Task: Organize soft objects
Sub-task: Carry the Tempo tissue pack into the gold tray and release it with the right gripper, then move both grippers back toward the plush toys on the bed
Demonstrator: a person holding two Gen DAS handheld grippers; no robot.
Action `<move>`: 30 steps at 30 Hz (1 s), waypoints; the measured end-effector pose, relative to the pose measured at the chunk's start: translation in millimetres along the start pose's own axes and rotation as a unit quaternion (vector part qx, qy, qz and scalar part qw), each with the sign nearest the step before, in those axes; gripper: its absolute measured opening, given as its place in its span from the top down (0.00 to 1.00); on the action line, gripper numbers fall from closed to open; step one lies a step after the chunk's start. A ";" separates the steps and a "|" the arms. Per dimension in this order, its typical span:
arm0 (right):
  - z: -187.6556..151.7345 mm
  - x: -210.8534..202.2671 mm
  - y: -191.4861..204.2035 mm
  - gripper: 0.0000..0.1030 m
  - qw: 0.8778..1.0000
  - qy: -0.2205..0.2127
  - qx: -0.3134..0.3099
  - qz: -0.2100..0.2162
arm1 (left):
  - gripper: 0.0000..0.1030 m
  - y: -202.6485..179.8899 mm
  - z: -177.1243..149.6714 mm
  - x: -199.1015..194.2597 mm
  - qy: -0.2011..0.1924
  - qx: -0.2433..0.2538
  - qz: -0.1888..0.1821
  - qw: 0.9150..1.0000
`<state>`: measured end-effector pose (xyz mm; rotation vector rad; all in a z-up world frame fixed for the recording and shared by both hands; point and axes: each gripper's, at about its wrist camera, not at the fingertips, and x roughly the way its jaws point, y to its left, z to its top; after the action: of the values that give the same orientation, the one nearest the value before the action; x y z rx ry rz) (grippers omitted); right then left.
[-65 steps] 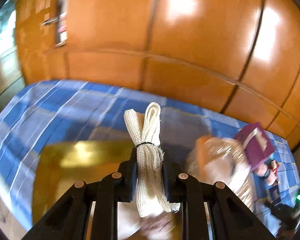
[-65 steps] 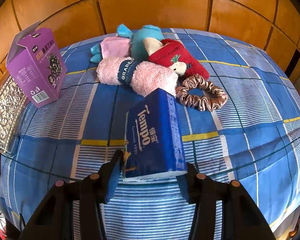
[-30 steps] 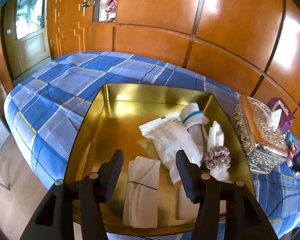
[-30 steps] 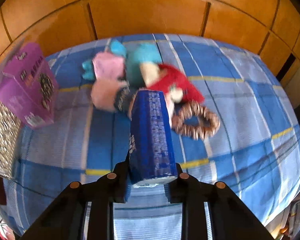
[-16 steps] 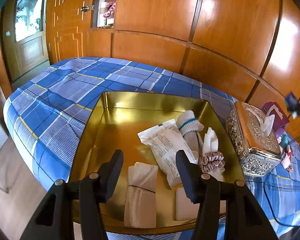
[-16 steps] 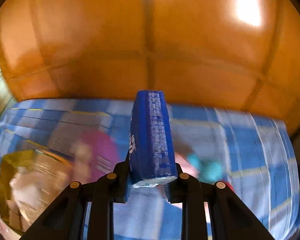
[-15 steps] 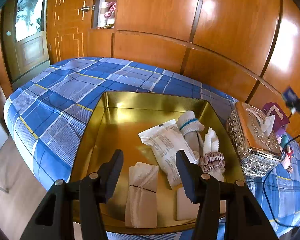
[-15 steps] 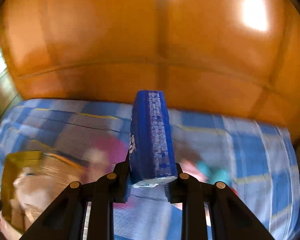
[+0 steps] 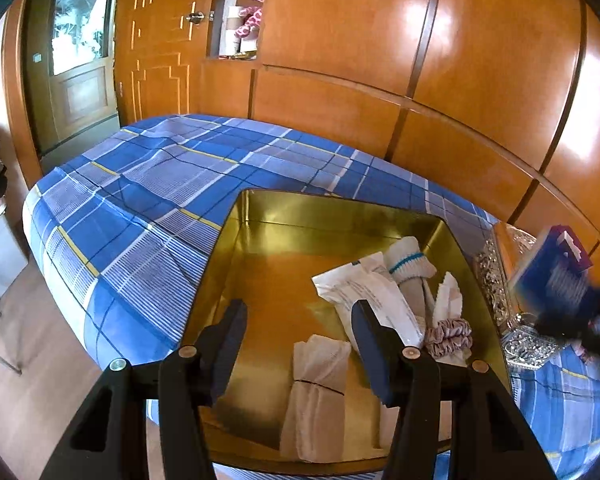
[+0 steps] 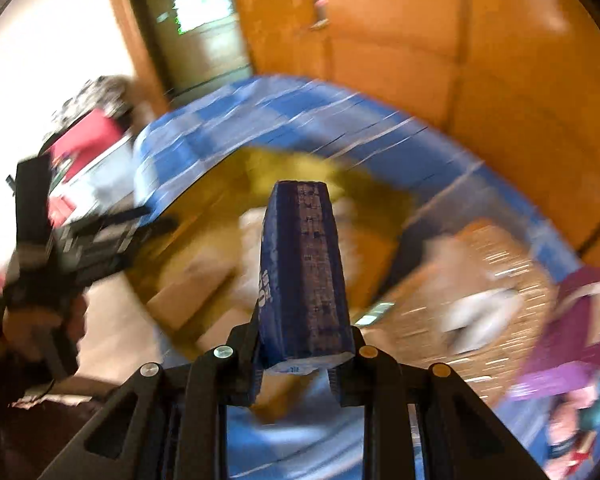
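- Right tongs — clenched on the blue tissue pack, gripped across its narrow sides near the lower end; long axis running up the centre of the right wrist frame, away from the camera.
- Gold tray lying directly behind and below the pack in that frame, blurred; contents there too smeared to name.
- Same pack at the right edge of the left wrist frame, blurred, above the silver tissue box and just right of the tray's right wall.
- Left tongs — released, nothing between the pads, poised over the tray's near half at lower centre.
- Tray contents, lower right of the left wrist frame: banded cloth roll, white packet, rolled sock, pink scrunchie.
- Tray on the blue plaid bed.
- Deciding relation, judged: pack to the right of the tray with the right hand nearer; bare floor at the tray's upper left — likeliest landing spot, long axis laid flat.
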<state>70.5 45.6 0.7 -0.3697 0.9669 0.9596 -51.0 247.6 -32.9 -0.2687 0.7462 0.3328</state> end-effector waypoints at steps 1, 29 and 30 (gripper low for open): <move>-1.5 11.4 9.1 0.76 1.000 0.009 -0.006 0.007 | 0.46 1.7 0.9 -0.1 0.000 -0.002 0.002 1.000; -4.9 37.2 13.3 0.58 0.995 -0.050 0.058 -0.059 | 0.36 -6.6 4.9 -14.6 -0.023 0.012 0.010 1.000; -7.8 31.8 13.7 0.58 0.995 -0.056 0.058 -0.065 | 0.36 -10.3 4.5 -16.0 -0.025 0.017 0.008 1.000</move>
<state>62.0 64.7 -28.0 -0.2744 0.8801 0.7951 -55.2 236.5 -17.3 -0.2221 0.7045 0.3404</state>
